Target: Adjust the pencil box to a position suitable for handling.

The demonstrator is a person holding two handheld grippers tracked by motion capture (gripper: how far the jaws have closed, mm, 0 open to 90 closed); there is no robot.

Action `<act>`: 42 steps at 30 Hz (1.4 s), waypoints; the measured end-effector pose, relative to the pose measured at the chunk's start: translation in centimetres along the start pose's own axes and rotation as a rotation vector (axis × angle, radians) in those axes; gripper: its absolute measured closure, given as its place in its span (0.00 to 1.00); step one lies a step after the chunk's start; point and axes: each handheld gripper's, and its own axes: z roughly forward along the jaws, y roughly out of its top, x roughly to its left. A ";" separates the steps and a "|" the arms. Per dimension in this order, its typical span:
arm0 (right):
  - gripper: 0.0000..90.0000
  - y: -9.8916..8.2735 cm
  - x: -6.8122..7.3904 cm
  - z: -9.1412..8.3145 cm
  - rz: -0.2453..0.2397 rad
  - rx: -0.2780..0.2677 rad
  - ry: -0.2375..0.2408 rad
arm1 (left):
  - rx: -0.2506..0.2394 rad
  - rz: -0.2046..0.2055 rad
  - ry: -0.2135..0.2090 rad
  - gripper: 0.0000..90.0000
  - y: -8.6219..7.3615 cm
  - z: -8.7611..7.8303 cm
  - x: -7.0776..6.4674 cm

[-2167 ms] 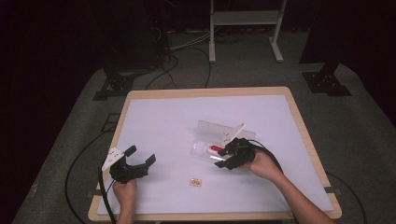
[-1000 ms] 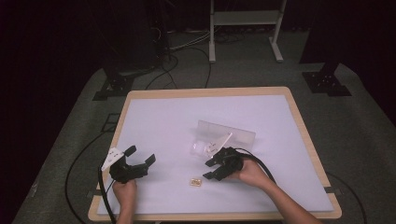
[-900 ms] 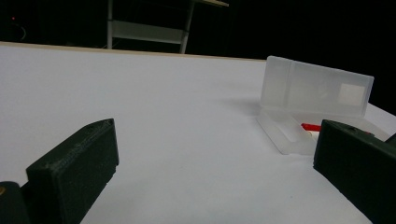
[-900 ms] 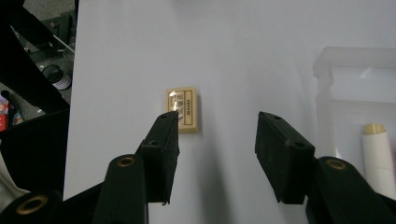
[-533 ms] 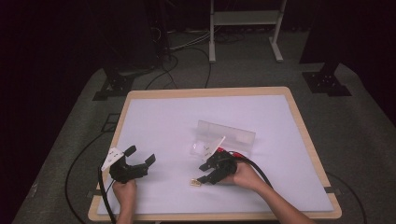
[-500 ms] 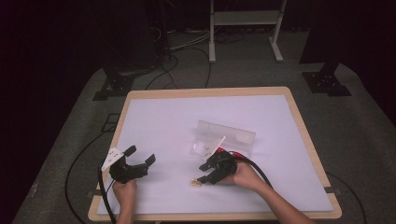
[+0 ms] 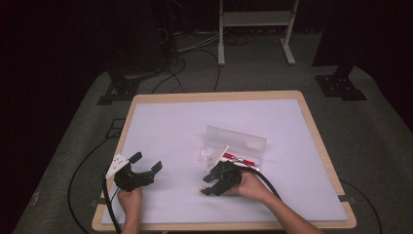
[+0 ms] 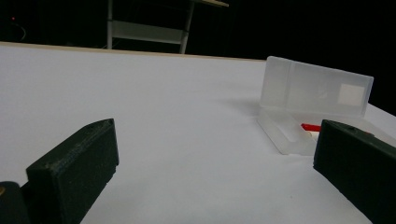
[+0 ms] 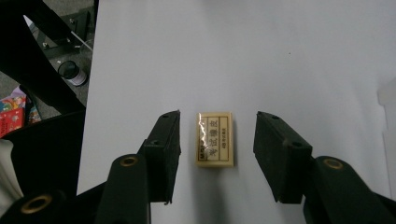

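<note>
the small cream eraser [image 9: 215, 139] in its printed wrapper lies flat on the white table [image 7: 195, 126], at the centre of the right gripper view and low in the middle of the high view, where it peeks out as a pale speck [image 7: 200, 191] at the gripper's tip. the right gripper [image 9: 217, 149] sits over it with one black jaw on each side; a strip of table shows between each pad and the eraser, so the jaws stand apart and nothing is clamped. in the high view this gripper [image 7: 210, 184] sits just below and left of the clear plastic case [image 7: 236, 144], held by the person's right hand [image 7: 253, 185], with its cable curving off toward the lower right.

the case stands open, lid raised, near the middle of the high view, and a red pen [image 7: 238, 159] lies in its tray. in the left gripper view the same case [image 8: 317, 93] appears at the right, with the red pen [image 8: 310, 127] showing in the tray.

the left gripper [image 7: 145, 163] rests at the lower left of the high view, well apart from the eraser. its jaws are spread wide with bare table between them.
</note>
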 end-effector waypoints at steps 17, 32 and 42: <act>0.64 0.1 0.1 1.2 -0.014 0.022 0.004 | 0.000 -0.001 0.000 0.00 0.0 0.0 0.0; 0.74 0.1 0.2 1.8 -0.034 0.050 -0.009 | -0.001 -0.001 0.000 0.00 0.0 0.0 0.0; 0.75 0.5 0.1 1.0 -0.044 0.050 -0.025 | 0.000 0.000 0.000 0.00 0.0 0.0 0.0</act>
